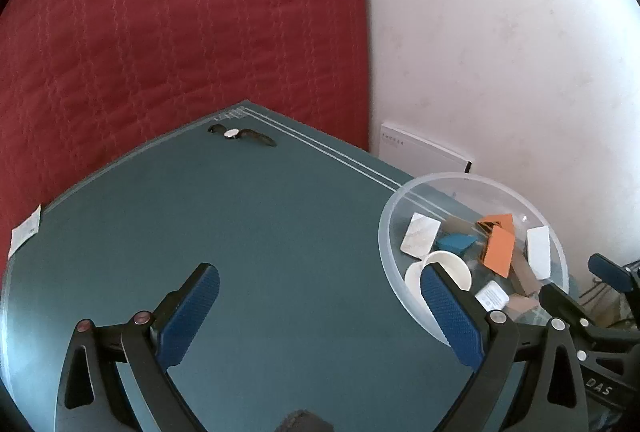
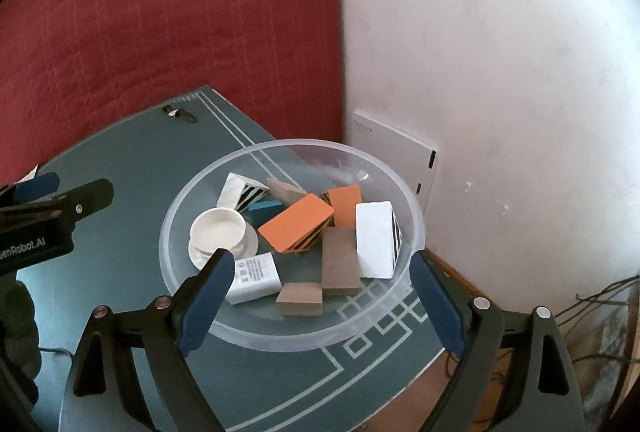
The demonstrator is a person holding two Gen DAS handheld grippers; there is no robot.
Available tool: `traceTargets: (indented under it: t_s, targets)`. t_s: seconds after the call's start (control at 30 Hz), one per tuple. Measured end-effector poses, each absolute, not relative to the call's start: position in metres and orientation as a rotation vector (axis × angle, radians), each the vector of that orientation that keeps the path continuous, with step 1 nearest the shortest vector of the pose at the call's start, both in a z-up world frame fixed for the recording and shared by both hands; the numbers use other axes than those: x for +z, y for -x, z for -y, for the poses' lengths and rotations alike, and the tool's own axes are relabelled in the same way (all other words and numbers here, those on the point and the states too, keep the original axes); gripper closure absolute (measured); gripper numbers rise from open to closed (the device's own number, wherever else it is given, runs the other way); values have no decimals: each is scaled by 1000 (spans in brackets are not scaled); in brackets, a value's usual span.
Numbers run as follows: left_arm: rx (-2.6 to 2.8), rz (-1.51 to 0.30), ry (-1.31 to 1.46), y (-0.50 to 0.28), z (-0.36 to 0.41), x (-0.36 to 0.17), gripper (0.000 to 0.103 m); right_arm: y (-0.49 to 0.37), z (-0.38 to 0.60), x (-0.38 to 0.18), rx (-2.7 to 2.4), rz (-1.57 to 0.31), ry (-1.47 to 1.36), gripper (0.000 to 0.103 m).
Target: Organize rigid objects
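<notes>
A clear plastic bowl (image 2: 412, 232) on the teal table holds several rigid pieces: orange blocks (image 2: 298, 224), brown blocks (image 2: 339, 260), white blocks (image 2: 374, 238), a blue piece (image 2: 262, 207) and a white cup on a saucer (image 2: 218, 230). The bowl also shows in the left wrist view (image 1: 390, 228). A wristwatch (image 1: 240, 134) lies alone at the table's far corner, small in the right wrist view (image 2: 179, 113). My left gripper (image 1: 320, 282) is open and empty over bare table, left of the bowl. My right gripper (image 2: 322, 268) is open and empty, just above the bowl's near rim.
The teal table (image 1: 260, 232) stands against a red quilted bed (image 1: 180, 31) and a white wall. A white flat device (image 2: 394, 151) leans on the wall behind the bowl. A paper tag (image 1: 25, 232) lies at the table's left edge. Cables hang at the right (image 2: 608, 296).
</notes>
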State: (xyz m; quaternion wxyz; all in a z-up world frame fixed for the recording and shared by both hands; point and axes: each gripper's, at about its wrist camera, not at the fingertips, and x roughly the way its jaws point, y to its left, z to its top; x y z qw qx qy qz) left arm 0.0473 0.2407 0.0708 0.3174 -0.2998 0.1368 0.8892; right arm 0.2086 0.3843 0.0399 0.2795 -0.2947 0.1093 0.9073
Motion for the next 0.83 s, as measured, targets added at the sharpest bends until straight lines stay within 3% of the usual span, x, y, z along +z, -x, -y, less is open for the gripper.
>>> traceTargets:
  t_s: [0.83]
  targets:
    - [2291,-394,792,-61,-239,71,1,-216,-376,43,2427,-293,810,13]
